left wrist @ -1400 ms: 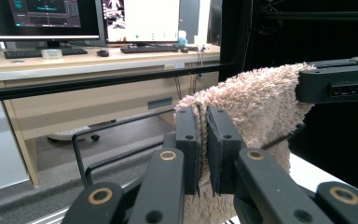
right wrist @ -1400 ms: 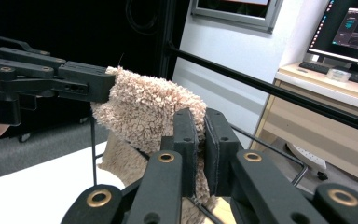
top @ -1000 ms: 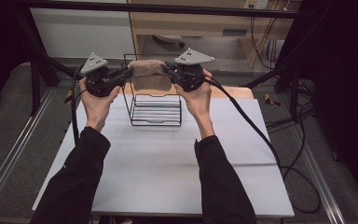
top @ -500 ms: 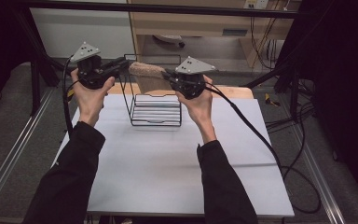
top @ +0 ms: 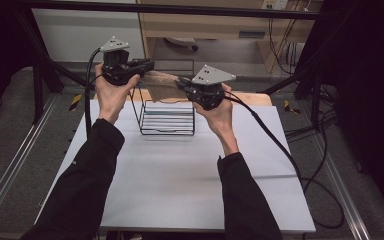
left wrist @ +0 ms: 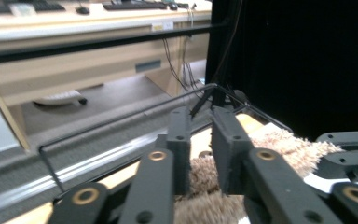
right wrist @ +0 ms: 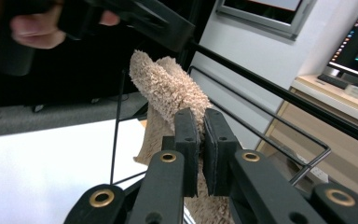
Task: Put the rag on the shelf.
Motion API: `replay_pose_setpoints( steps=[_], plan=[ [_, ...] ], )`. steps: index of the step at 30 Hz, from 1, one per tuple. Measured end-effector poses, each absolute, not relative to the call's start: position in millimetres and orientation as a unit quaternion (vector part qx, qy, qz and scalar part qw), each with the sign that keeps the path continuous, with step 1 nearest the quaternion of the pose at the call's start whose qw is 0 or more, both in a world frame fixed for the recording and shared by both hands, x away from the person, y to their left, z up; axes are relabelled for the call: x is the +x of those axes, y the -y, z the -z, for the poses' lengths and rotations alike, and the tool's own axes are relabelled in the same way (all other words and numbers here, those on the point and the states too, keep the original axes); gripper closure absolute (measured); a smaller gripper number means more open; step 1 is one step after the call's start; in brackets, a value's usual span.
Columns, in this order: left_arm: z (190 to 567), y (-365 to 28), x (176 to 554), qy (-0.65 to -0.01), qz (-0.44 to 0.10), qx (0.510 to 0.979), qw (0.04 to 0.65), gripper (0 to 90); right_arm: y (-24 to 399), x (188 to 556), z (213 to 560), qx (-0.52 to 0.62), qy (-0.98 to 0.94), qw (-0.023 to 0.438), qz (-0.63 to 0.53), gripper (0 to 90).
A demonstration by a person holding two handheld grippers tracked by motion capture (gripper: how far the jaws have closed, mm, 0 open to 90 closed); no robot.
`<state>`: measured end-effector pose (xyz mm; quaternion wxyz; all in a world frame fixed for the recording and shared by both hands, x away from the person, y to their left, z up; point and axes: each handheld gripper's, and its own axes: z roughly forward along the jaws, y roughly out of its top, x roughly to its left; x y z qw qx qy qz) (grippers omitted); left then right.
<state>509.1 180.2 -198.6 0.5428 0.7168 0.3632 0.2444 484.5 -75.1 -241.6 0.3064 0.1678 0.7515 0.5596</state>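
Your left gripper [top: 147,66] and right gripper [top: 182,84] hold a tan fuzzy cloth [top: 161,80] stretched between them in the air, above the black wire rack [top: 167,117] at the far side of the white table [top: 180,170].

Hard to see: in the high view the jaw tips of both grippers are lost against the cloth and dark housings. The far rack rim blends into the background. In the left gripper view the cloth [left wrist: 205,186] is cut off at the bottom edge.

Right jaws are pinched tight on a cloth edge [right wrist: 168,88], pads nearly meeting. Left jaws stand a narrow gap apart with cloth between them; they've just been closing a little, and the cloth hangs from them.

Versus a second ago: your left hand [top: 111,95] has lifted and pulled out to the left, so the cloth, bunched between close-set grippers before, is now drawn out longer and slanting. Your right hand [top: 220,112] has barely shifted.
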Motion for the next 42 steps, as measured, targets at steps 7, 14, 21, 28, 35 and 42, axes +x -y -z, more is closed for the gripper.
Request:
replay_pose_setpoints(
  steps=[7, 14, 21, 28, 35, 42],
  plan=[
    [209.3, -175.3, 513.2, -0.363, -0.214, 0.734, 0.532, 85.5, 75.5, 486.0, 246.8, 0.157, -0.761, 0.303, -0.551, 85.6],
    [222.0, -179.2, 501.3, -0.352, -0.206, 0.743, 0.530, 89.5, 78.3, 487.4, 252.3, 0.158, -0.764, 0.290, -0.554, 84.4],
    [237.4, -179.4, 496.8, -0.350, -0.212, 0.751, 0.518, 89.7, 78.1, 488.2, 254.3, 0.171, -0.774, 0.274, -0.544, 77.3],
    [251.2, -179.9, 502.2, -0.356, -0.213, 0.752, 0.512, 89.7, 83.3, 485.3, 251.0, 0.198, -0.767, 0.254, -0.555, 67.9],
    [252.8, -179.5, 500.9, -0.350, -0.225, 0.751, 0.512, 89.6, 87.0, 493.2, 264.7, 0.302, -0.741, 0.223, -0.557, 57.4],
    [252.8, -182.3, 498.0, -0.349, -0.227, 0.748, 0.516, 83.6, 75.7, 499.9, 277.2, 0.330, -0.728, 0.209, -0.563, 82.6]
  ],
)
